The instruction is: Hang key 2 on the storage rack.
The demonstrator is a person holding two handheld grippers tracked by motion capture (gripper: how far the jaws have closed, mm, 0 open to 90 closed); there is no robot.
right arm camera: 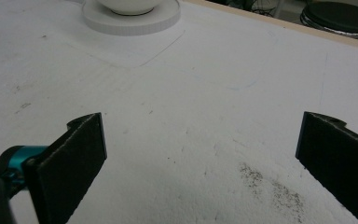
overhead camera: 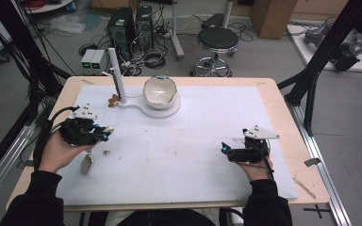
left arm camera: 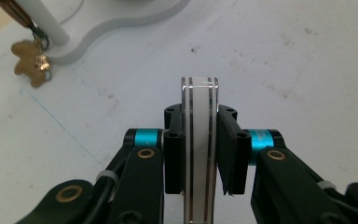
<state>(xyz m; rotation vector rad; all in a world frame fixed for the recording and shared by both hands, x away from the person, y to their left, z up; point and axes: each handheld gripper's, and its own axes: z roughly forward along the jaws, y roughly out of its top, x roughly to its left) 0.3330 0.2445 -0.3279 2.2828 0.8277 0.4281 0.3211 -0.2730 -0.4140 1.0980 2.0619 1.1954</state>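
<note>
My left gripper (overhead camera: 107,133) is held above the left side of the white mat (overhead camera: 193,160), pointing right. In the left gripper view its jaws (left arm camera: 199,135) are shut on a thin clear flat piece (left arm camera: 199,93) seen edge-on, with dark lines along its rim. A pale oval piece (overhead camera: 87,164) shows just below the left hand; I cannot tell if it is joined to the held piece. My right gripper (overhead camera: 224,147) rests low at the right of the mat, its jaws (right arm camera: 200,154) wide open over bare mat.
A white stand with an upright post (overhead camera: 115,70) sits at the back, with a brown gingerbread-man charm (overhead camera: 114,100) (left arm camera: 29,63) hanging at its foot. A white bowl (overhead camera: 160,92) sits on the stand's round base (overhead camera: 162,109) (right arm camera: 130,21). A small speck (overhead camera: 106,152) lies near the left hand.
</note>
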